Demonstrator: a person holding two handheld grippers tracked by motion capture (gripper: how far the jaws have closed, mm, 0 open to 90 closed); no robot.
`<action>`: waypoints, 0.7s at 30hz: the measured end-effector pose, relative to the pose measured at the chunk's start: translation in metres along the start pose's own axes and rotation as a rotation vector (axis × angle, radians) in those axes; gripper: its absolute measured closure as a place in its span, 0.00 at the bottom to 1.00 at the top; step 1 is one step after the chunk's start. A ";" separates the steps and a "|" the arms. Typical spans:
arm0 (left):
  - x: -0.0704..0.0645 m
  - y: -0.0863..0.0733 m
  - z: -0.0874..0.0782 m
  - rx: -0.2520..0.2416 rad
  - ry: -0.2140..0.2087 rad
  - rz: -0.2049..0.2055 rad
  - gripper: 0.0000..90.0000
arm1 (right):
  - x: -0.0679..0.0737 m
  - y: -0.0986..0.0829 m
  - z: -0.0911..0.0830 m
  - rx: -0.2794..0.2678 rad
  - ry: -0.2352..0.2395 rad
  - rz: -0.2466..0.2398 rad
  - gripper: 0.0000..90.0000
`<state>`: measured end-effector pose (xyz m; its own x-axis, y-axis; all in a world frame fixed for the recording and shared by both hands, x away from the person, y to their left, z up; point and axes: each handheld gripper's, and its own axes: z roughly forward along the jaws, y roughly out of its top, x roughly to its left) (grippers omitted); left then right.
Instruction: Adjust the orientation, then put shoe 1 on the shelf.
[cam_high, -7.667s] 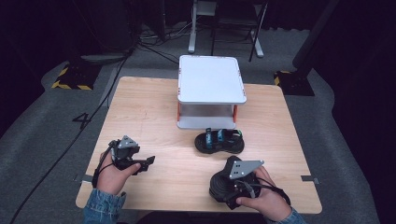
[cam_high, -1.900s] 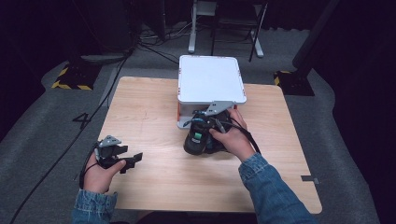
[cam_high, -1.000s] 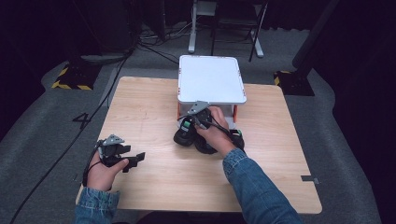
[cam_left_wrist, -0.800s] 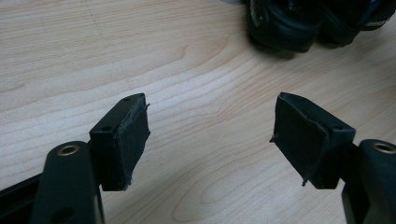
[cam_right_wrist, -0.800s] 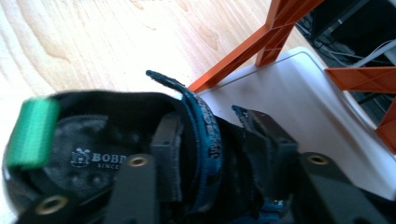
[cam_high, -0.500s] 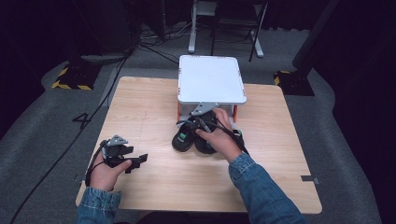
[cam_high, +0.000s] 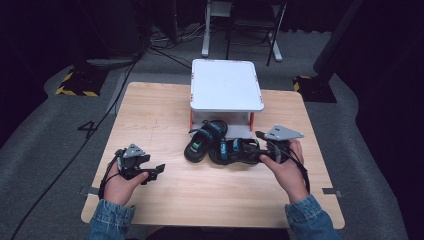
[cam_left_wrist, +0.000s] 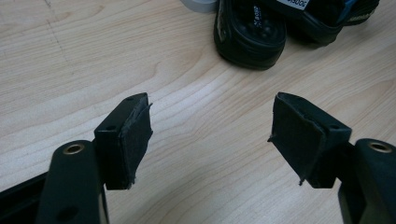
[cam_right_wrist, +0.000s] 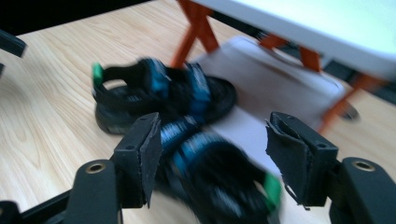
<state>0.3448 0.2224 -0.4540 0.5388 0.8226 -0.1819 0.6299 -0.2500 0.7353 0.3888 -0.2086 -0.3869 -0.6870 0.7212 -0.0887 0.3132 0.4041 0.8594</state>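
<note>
Sandals, a black pair with blue straps and green tabs, lie on the counter (cam_high: 165, 120) just in front of the small white shelf (cam_high: 226, 85) with orange legs. One sandal (cam_high: 202, 141) sits at about 11 o'clock from the other sandal (cam_high: 235, 150); the two look to be touching or nearly so, and the first noses toward the shelf's lower tier.

The right gripper (cam_high: 260, 150) is at the 3 o'clock end of the nearer sandal. In the right gripper view its jaws stand apart, released, with that sandal (cam_right_wrist: 219, 186) lying between and beyond them; the picture is blurred, so whether a pad touches the strap cannot be told. The left gripper (cam_high: 152, 171) rests well off at 8 o'clock from the pair, jaws spread over bare wood, holding nothing.

The step in hand looks like taking the nearer sandal to place it on the shelf. To do it well, I would settle the right gripper before closing, and bring the jaws astride the sole's edge or a strap instead of the soft green tab. Close squarely so the sandal does not twist. Lift it clear of its neighbour before swinging toward 12 o'clock, minding the orange leg. The left gripper could steady the other sandal.
</note>
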 end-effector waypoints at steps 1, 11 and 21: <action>-0.002 0.000 0.000 -0.001 -0.003 0.004 0.33 | -0.003 -0.006 -0.005 0.009 -0.008 0.017 0.39; -0.019 0.009 0.017 -0.035 -0.020 0.069 0.47 | -0.028 -0.053 -0.028 0.059 -0.052 0.131 0.39; -0.021 0.009 0.057 0.049 0.020 0.143 0.27 | -0.040 -0.071 -0.047 0.056 -0.066 0.204 0.39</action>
<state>0.3706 0.1735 -0.4811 0.6138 0.7869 -0.0640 0.5743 -0.3893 0.7201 0.3635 -0.2930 -0.4210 -0.5623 0.8255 0.0497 0.4785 0.2758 0.8336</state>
